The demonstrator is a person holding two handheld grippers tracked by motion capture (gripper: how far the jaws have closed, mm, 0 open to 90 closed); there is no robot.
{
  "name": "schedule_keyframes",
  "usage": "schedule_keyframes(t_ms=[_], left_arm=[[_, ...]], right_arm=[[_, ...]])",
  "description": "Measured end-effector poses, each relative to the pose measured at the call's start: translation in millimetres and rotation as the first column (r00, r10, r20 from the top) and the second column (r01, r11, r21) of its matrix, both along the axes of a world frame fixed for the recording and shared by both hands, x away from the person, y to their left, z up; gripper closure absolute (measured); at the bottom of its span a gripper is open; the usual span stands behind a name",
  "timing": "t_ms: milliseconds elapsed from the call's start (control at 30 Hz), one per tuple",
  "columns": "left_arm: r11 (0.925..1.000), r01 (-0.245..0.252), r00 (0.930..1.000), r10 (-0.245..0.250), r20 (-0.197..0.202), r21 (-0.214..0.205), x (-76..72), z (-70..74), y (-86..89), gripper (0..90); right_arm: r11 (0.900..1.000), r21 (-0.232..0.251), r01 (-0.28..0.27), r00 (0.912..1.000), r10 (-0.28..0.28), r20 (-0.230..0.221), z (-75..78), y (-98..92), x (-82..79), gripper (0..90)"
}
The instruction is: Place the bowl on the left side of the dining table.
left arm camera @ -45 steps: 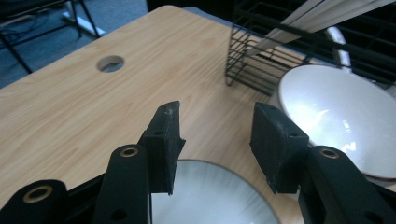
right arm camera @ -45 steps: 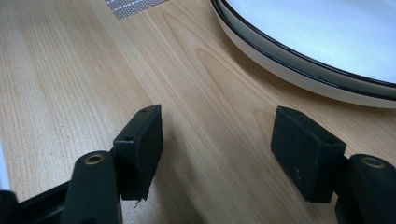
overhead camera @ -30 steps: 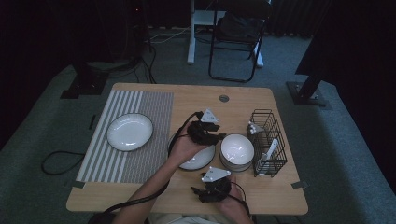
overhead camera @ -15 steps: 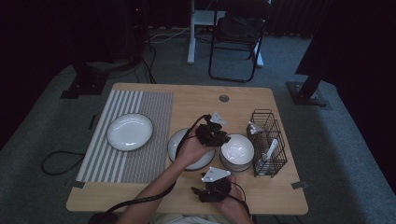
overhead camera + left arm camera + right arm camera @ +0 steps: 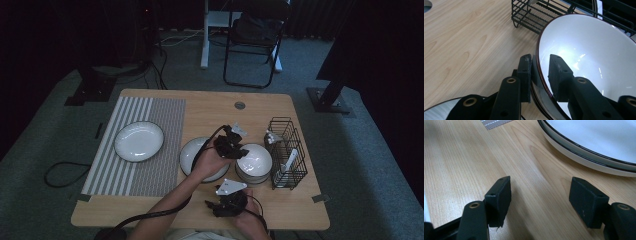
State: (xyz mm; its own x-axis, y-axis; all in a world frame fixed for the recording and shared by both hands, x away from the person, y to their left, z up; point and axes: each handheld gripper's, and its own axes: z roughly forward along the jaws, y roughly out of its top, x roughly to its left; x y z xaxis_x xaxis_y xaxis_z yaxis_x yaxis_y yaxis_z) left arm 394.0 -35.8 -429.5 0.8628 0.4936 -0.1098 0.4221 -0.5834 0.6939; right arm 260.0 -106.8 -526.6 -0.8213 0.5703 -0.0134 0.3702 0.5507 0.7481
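The worktop (image 5: pixel 210 107) carried a striped mat (image 5: pixel 165 130) at nine o'clock with a white plate (image 5: pixel 138 141) on it, a second plate (image 5: pixel 192 150) at the centre, and a black wire rack (image 5: pixel 287 150) at three o'clock. Between that centre plate and the rack sat a stack of white bowls (image 5: pixel 256 162), just beside the rack.

The left gripper (image 5: pixel 235 150) had come in over the stack from its nine o'clock side. Its jaws had just been closing, with the rim of the top bowl (image 5: pixel 594 50) between them: one jaw stood outside the wall, the other inside the hollow. The outer pad lay against the bowl, while a sliver of gap seemed to remain at the inner one, so I judged the pinch not quite made.

The right gripper (image 5: pixel 227 202) rested low at six o'clock, jaws wide apart over bare wood, with a plate's edge (image 5: pixel 584 152) ahead of it. The left hand was plainly the nearer to the bowls.

The rim ran crosswise between the left jaws, so the lift would turn on finishing that squeeze.
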Motion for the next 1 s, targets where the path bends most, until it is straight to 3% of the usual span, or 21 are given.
schedule_keyframes(t_ms=[333,733,1000], left_arm=[[0.9999,-0.010,0.9997,0.010,-0.022,-0.008,1.5,-1.5,-0.6,73.2],[0.9991,-0.041,0.9991,0.041,-0.013,0.006,0.8,-1.8,-2.0,80.2],[0.9980,-0.059,0.9974,0.058,-0.043,-0.020,3.8,-3.3,-3.4,82.9]], right_arm=[[1.0000,0.000,0.002,1.0000,-0.002,-0.002,0.0,0.1,-0.3,33.7],[1.0000,0.000,0.003,1.0000,-0.003,-0.003,0.0,0.1,-0.5,33.7],[1.0000,0.000,0.004,1.0000,-0.004,-0.004,0.1,0.1,-0.7,33.8]])
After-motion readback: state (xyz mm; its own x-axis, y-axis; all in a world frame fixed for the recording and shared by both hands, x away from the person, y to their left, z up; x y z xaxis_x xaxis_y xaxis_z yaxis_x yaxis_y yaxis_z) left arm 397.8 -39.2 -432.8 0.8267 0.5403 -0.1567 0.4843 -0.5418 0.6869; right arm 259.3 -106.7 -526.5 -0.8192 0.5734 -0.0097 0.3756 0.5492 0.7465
